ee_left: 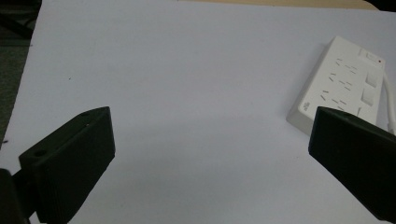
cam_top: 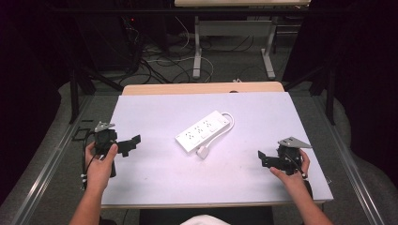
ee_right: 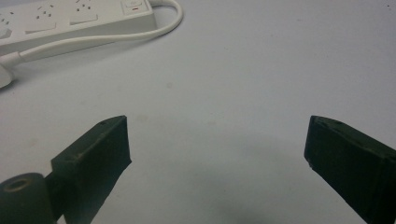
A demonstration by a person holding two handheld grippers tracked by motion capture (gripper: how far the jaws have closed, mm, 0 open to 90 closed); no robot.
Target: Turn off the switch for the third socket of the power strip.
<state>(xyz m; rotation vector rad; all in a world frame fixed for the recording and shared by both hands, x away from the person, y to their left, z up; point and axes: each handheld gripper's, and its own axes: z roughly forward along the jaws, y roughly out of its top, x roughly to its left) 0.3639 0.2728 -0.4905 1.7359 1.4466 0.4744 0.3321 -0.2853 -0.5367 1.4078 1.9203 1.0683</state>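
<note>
A white power strip (cam_top: 204, 131) lies slantwise in the middle of the white table top (cam_top: 155, 173), its cord (cam_top: 229, 121) looping round its far end and its plug (cam_top: 203, 152) resting by its near end. My left gripper (cam_top: 132, 144) is held at the table's left edge, open and empty, pointing toward the strip. In the left gripper view the strip (ee_left: 345, 86) lies ahead to the right of the jaws' gap (ee_left: 210, 135). My right gripper (cam_top: 261, 157) hovers at the right, open and empty. The right gripper view has the strip (ee_right: 70, 18) and cord (ee_right: 112, 37) at upper left, beyond the gripper (ee_right: 217, 140).
Beyond the table's far wooden edge (cam_top: 202, 87) stand the metal legs of another table (cam_top: 198, 51) and loose cables on the floor (cam_top: 159, 63). Metal rails (cam_top: 51, 159) run along both sides of the table.
</note>
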